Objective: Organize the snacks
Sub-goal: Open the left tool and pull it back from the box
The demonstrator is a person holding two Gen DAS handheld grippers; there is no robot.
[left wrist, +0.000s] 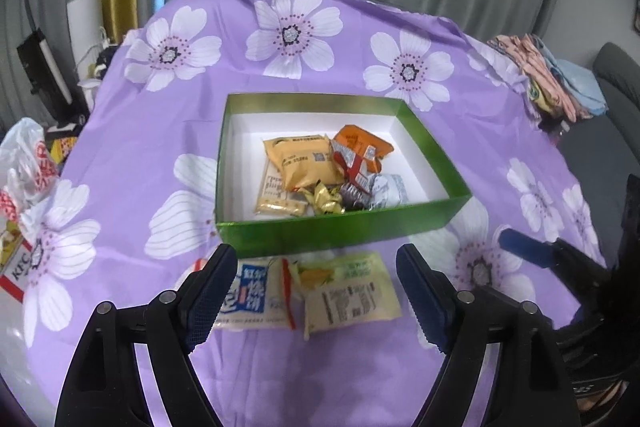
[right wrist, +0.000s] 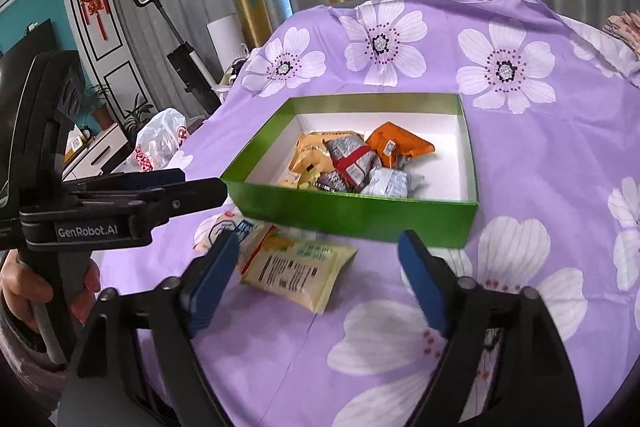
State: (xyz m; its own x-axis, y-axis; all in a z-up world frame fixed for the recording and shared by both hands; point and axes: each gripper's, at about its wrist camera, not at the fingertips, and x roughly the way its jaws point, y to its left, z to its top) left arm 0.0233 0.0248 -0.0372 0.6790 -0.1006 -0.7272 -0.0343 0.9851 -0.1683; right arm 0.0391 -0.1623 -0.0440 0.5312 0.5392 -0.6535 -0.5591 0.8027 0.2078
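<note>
A green box (left wrist: 332, 233) (right wrist: 352, 213) sits on the purple flowered cloth and holds several snack packets: yellow (left wrist: 300, 163), orange (left wrist: 362, 143), silver and red (right wrist: 352, 163). In front of the box lie a pale yellow-green packet (left wrist: 352, 299) (right wrist: 296, 269) and a blue and white packet (left wrist: 250, 301) (right wrist: 232, 227). My left gripper (left wrist: 316, 291) is open and empty, just above these two packets. My right gripper (right wrist: 316, 275) is open and empty, to the right of the pale packet. The left gripper also shows at the left of the right wrist view (right wrist: 192, 187).
A white KFC plastic bag (left wrist: 28, 163) (right wrist: 160, 143) sits off the table's left edge. Folded cloths (left wrist: 548, 75) lie at the far right corner. Curtains hang behind the table. The right gripper's finger (left wrist: 528, 247) shows at the right in the left wrist view.
</note>
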